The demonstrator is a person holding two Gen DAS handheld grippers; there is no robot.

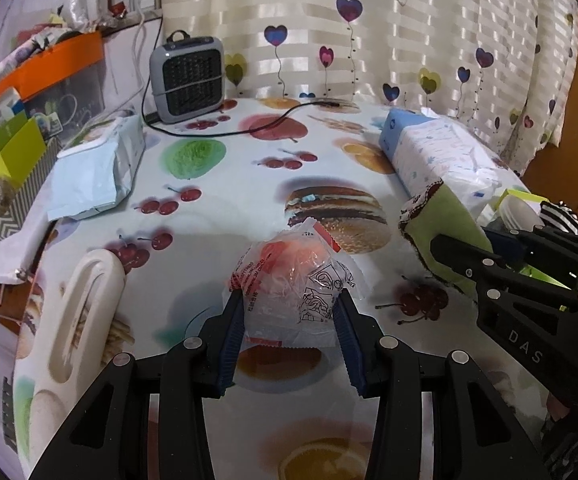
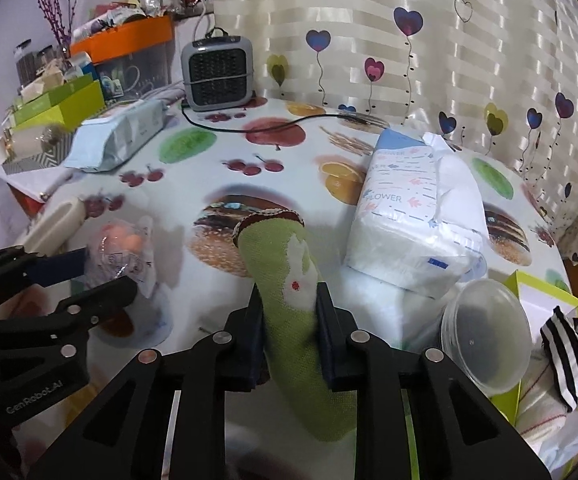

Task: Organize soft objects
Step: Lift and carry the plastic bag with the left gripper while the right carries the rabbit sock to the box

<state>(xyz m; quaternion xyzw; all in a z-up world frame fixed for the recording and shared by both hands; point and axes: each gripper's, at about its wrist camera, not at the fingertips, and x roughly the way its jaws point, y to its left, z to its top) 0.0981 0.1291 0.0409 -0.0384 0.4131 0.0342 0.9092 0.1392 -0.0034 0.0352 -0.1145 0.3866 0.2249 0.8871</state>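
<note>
Both items were found gripped but not yet stowed: the left gripper [image 1: 291, 308] fingers pinched a plastic packet [image 1: 289, 276] above the table [image 1: 217, 208], the right gripper [image 2: 289, 320] fingers pinched a green sock [image 2: 289, 280], with the box [image 2: 545, 300] at four o'clock.

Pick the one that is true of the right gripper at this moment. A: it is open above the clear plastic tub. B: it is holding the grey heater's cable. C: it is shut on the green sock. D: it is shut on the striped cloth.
C: in the right wrist view the right gripper has both blue pads pressed against the green sock, which stands up between them; the left wrist view shows the same sock in that gripper.
</note>
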